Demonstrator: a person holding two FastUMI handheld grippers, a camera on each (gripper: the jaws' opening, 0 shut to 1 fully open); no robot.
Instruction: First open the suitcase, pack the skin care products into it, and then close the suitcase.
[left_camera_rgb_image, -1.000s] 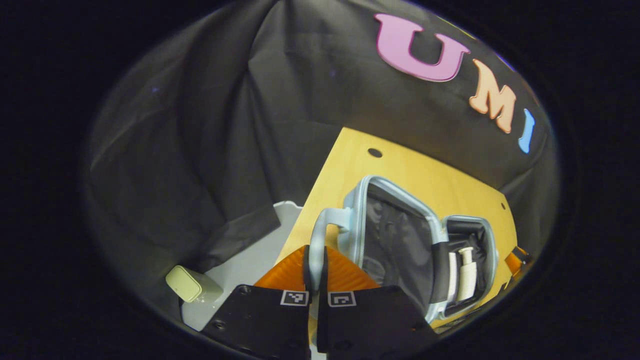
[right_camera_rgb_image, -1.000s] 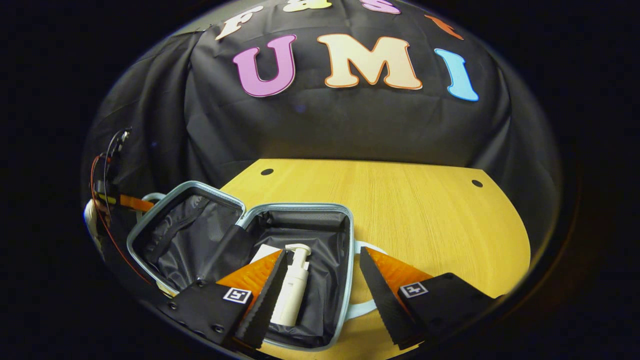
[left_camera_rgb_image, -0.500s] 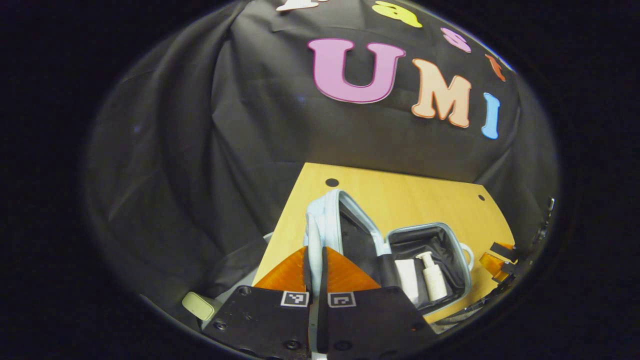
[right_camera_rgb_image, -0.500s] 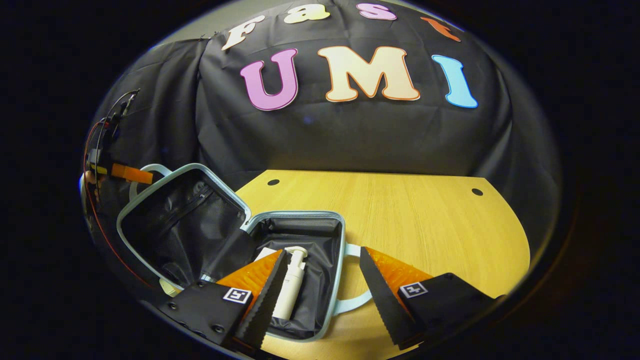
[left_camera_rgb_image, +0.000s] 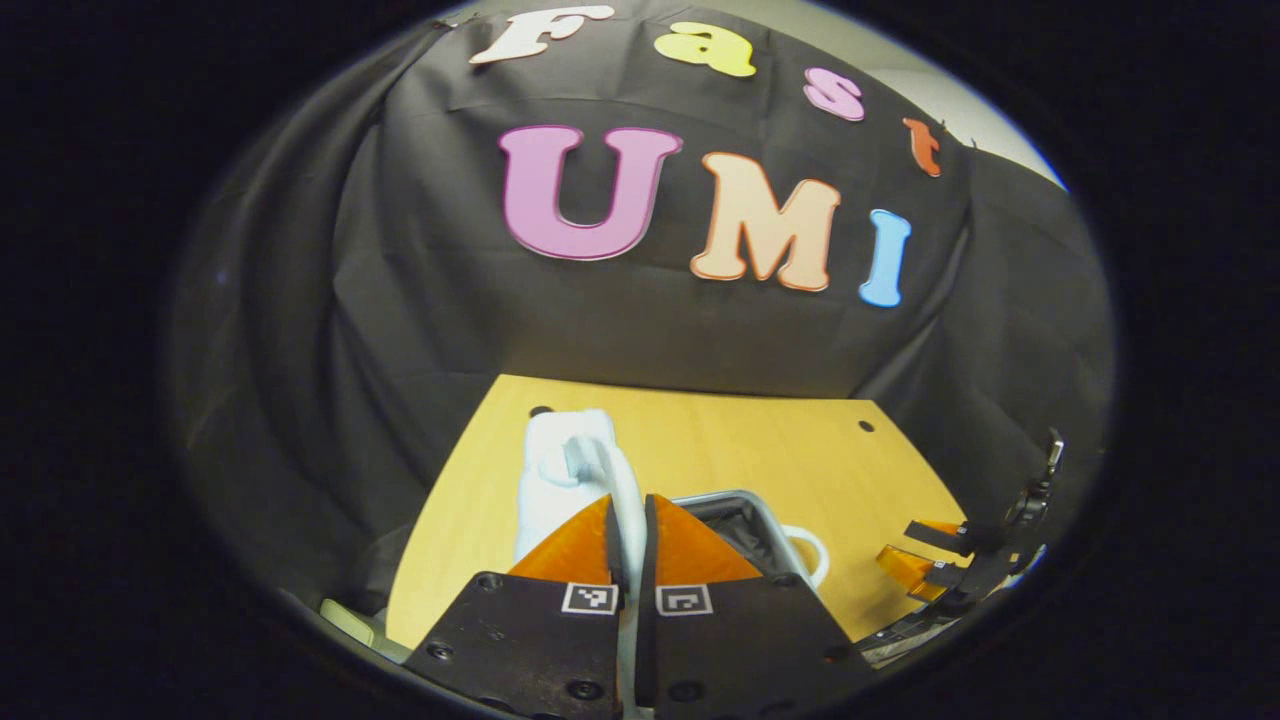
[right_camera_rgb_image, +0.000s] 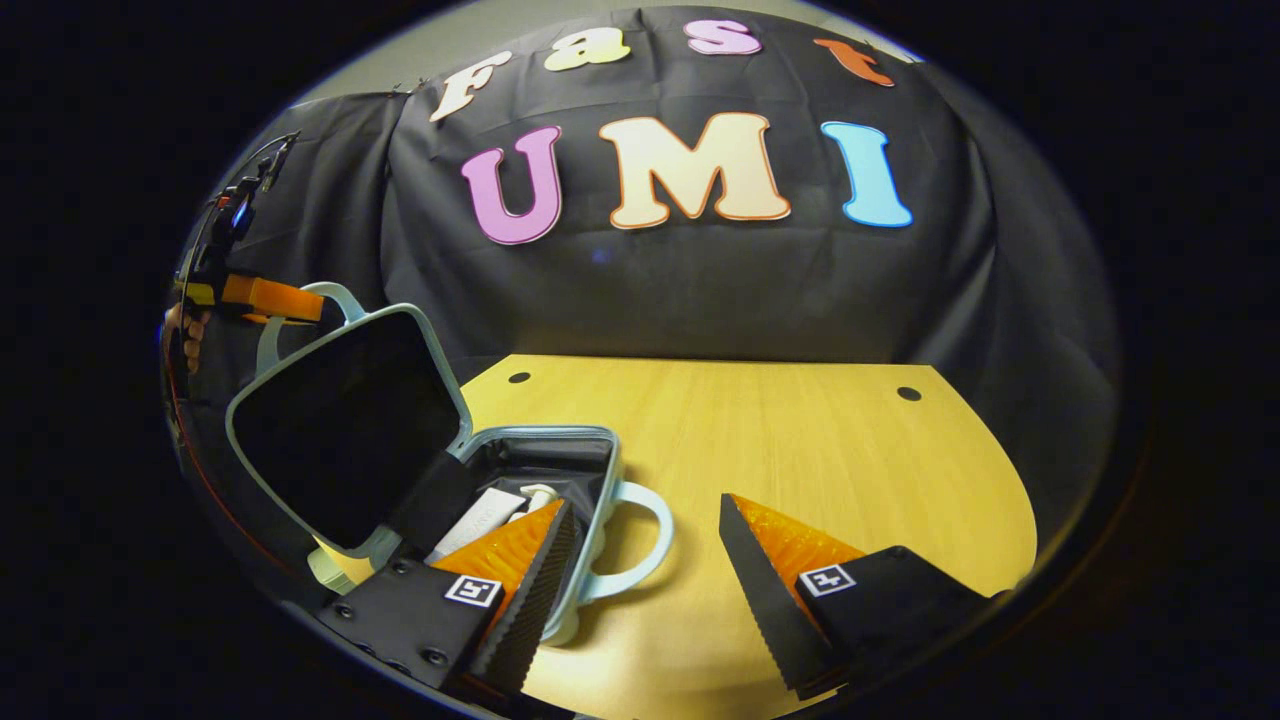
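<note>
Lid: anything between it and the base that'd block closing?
Nothing visible sticks up past the base rim; the bottle and box lie low inside. The lid stands raised, left gripper shut on its handle. Right gripper is open beside the base.

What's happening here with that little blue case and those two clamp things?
A person is working two handheld grippers over a wooden table. The left gripper is shut on the handle of the suitcase lid and holds the lid raised at a steep angle above the suitcase base. Inside the base lie a white pump bottle and a flat white pack. The right gripper hangs open just in front of the case, gripping nothing. The case is not yet closed.
</note>
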